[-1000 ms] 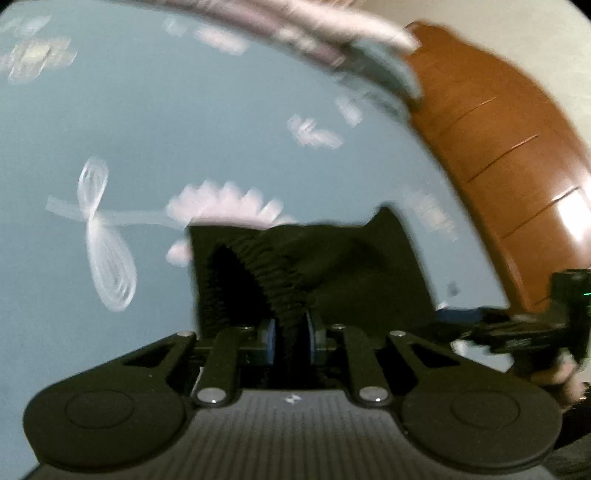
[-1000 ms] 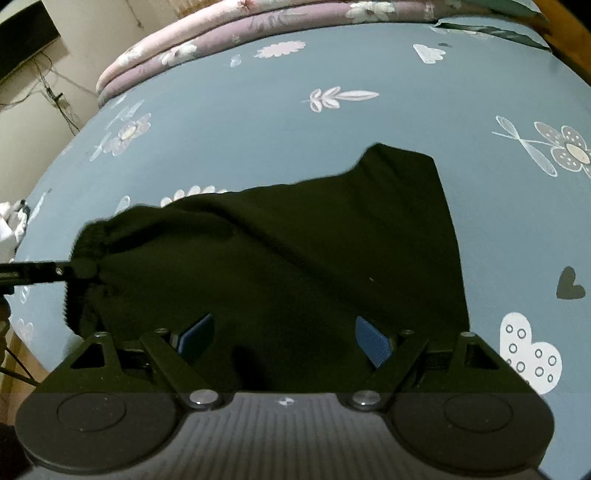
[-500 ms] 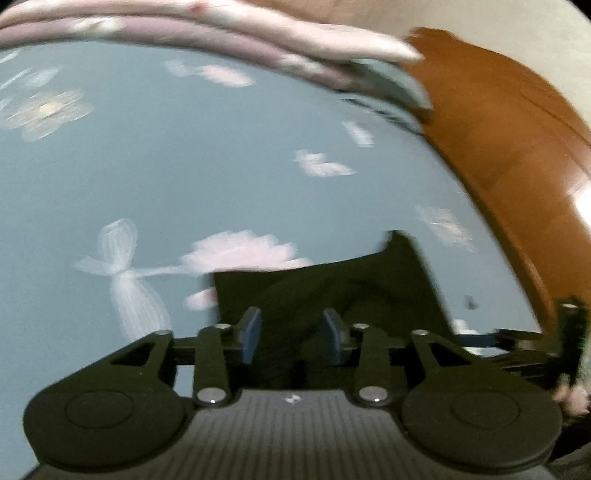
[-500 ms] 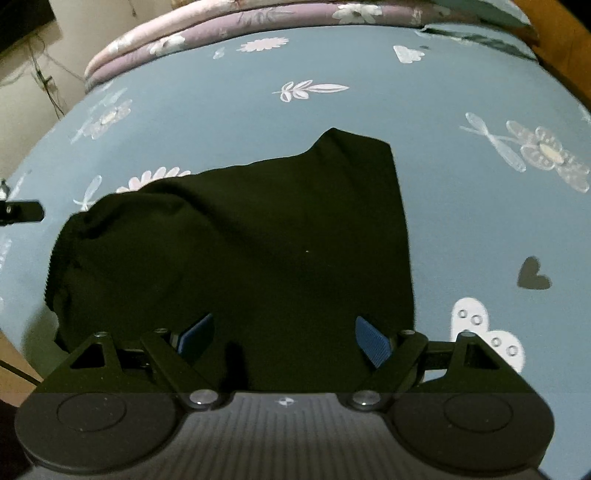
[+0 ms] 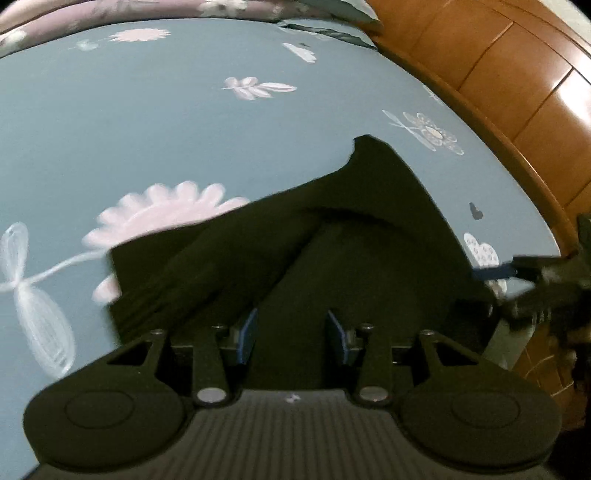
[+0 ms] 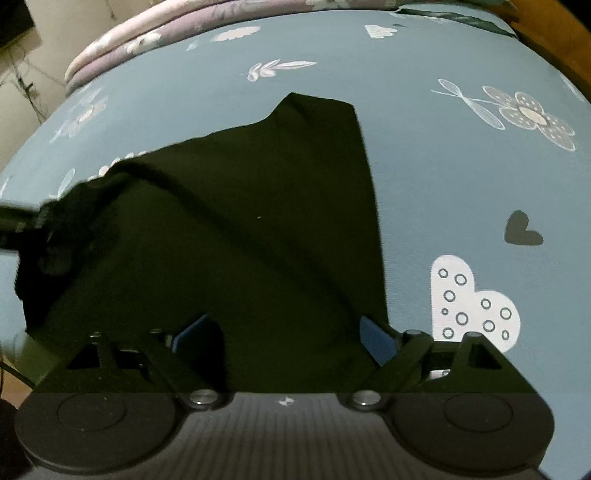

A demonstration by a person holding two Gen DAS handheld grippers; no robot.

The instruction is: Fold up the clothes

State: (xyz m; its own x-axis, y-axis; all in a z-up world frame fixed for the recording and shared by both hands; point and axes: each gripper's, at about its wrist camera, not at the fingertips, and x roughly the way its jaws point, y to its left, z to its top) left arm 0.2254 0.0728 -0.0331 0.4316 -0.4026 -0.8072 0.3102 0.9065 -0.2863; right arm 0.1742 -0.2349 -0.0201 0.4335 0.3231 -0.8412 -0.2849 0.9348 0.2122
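Note:
A black garment [image 6: 240, 229] with an elastic waistband lies spread on the blue flower-print bedsheet [image 6: 443, 166]. One corner of it points toward the far side [image 5: 373, 155]. My left gripper [image 5: 291, 332] hangs open just above the garment's near part, its blue pads [image 5: 246, 334] apart over black cloth. In the right wrist view it shows as a dark bar [image 6: 14, 221] at the bunched waistband on the left. My right gripper [image 6: 282, 336] stands wide open over the garment's near edge, gripping nothing. It shows blurred at the right edge of the left wrist view [image 5: 524, 273].
A wooden bed board [image 5: 517, 92] curves along the right side of the bed. Pink-purple bedding [image 6: 166, 26] is piled at the far end. A wall with cables [image 6: 22, 74] is off to the left. The sheet's near edge drops off by the grippers.
My left gripper, shut on the waistband a second ago, has opened and let it go. The garment has settled flatter on the sheet. The right gripper stayed open.

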